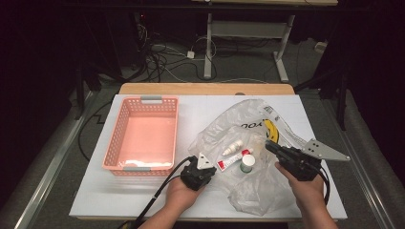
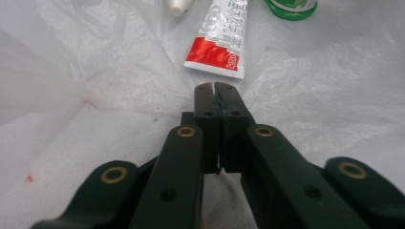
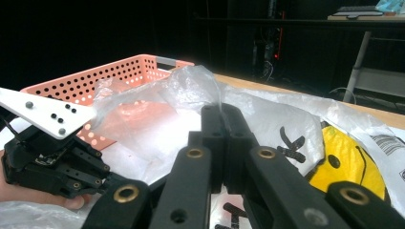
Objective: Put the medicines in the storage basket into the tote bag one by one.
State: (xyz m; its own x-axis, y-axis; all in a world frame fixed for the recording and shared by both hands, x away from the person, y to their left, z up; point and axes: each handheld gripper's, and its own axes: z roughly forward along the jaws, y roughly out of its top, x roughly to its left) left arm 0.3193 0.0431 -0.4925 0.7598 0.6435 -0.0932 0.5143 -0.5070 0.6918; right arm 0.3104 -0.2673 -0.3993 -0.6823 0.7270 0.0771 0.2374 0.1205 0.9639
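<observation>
Left gripper (image 2: 215, 88) fingers pressed together on a fold of the clear plastic bag (image 1: 239, 188), lower centre of the high view. Right gripper (image 3: 222, 110) likewise pinches film (red-and-white tube (image 2: 219, 40) inside). Advisable: lift both edges evenly, slowly.

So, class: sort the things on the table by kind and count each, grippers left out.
Baskets: 1, the pink basket
Bags: 1, the plastic bag
Tubes: 1, the red and white tube
Bottles: 2, the white dropper bottle and the green-capped bottle
Total: 5

green-capped jar (image 2: 291, 5) cut off at top, tube (image 2: 218, 40) txt blurred
</observation>
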